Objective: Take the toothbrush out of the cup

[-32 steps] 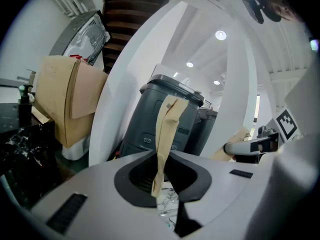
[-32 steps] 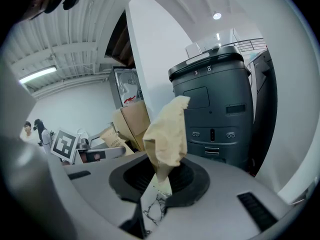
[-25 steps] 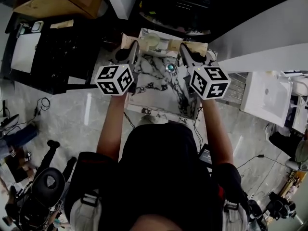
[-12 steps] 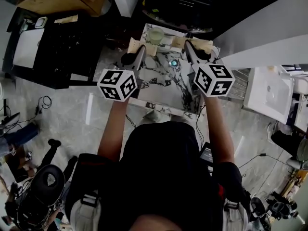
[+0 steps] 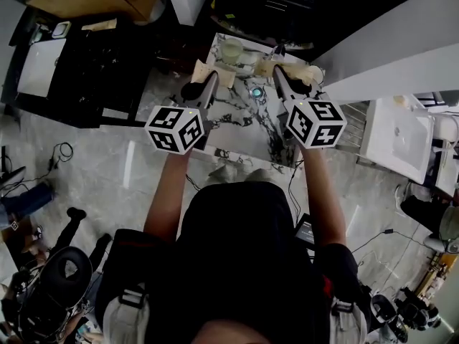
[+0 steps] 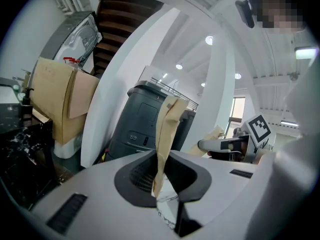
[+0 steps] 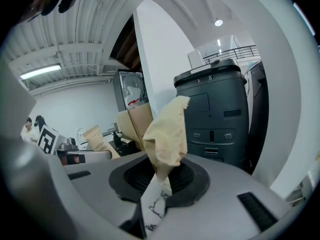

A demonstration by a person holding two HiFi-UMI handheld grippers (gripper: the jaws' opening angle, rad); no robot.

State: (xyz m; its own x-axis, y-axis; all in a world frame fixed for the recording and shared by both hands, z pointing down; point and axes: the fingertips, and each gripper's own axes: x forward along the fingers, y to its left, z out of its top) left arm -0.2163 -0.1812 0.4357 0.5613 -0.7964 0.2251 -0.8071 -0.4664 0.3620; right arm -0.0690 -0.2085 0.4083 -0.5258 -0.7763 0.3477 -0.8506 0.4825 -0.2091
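Note:
A pale cup (image 5: 231,49) stands at the far edge of the marble table (image 5: 237,131); it is too small to tell what is in it. My left gripper (image 5: 207,86) is shut on a tan paper packet (image 5: 201,71), a folded strip (image 6: 167,131) between the jaws of the left gripper (image 6: 159,184) in its own view. My right gripper (image 5: 280,77) is shut on a crumpled tan packet (image 5: 297,71). In the right gripper view this packet (image 7: 168,131) rises from the right gripper (image 7: 157,180), and the left packet (image 7: 98,141) shows at left.
A teal round object (image 5: 257,92) lies on the table between the grippers. A black bench (image 5: 79,70) stands to the left, and a white sink unit (image 5: 398,138) to the right. A dark grey cabinet (image 6: 142,124) and cardboard boxes (image 6: 52,101) stand beyond the table.
Both grippers have drawn back a little from the cup toward the person, each still shut on its packet. The left one has also shifted inward.

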